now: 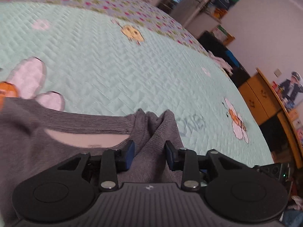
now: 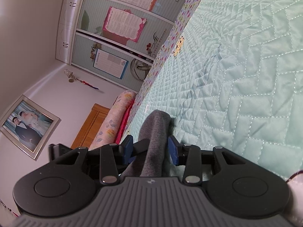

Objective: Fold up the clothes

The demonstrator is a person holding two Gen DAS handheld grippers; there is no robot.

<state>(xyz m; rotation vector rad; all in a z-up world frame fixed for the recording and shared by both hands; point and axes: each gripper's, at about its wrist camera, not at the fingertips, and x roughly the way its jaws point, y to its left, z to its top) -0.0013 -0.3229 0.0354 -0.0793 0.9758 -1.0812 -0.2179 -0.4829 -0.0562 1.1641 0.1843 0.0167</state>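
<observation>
The left gripper point(image 1: 149, 154) holds a bunched fold of the grey sweater point(image 1: 47, 132) between its blue pads point(image 1: 130, 152); the jaws stand partly apart with the knit gathered up in the gap, and the pads appear to bear on the cloth from both sides. The sweater spreads to the left of that gripper across the near part of the mint quilted bedspread point(image 1: 113, 66), its ribbed neckline open and showing a pale inner lining. Just beyond the neckline, at the far left, lie two pale pink appliqué shapes and an orange patch, part of the bedspread's pattern as far as the blur allows. The floral border point(image 1: 94, 1) of the spread runs along the far edge. To the right, off the bed, stand a wooden cabinet point(image 1: 259, 98) and cluttered shelves.

The right gripper point(image 2: 149, 147) has a rolled ridge of the same grey sweater point(image 2: 155, 132) rising between its pads point(image 2: 173, 147). There the cloth touches the right pad, while a gap shows beside the left one, so I cannot tell whether the grip is firm. The bedspread point(image 2: 236, 75) fills the right side of this view. To the left stand a wardrobe with posters point(image 2: 121, 24), a rolled floral bolster point(image 2: 113, 117), a wooden headboard and a framed wedding photo point(image 2: 28, 126) on the wall.
</observation>
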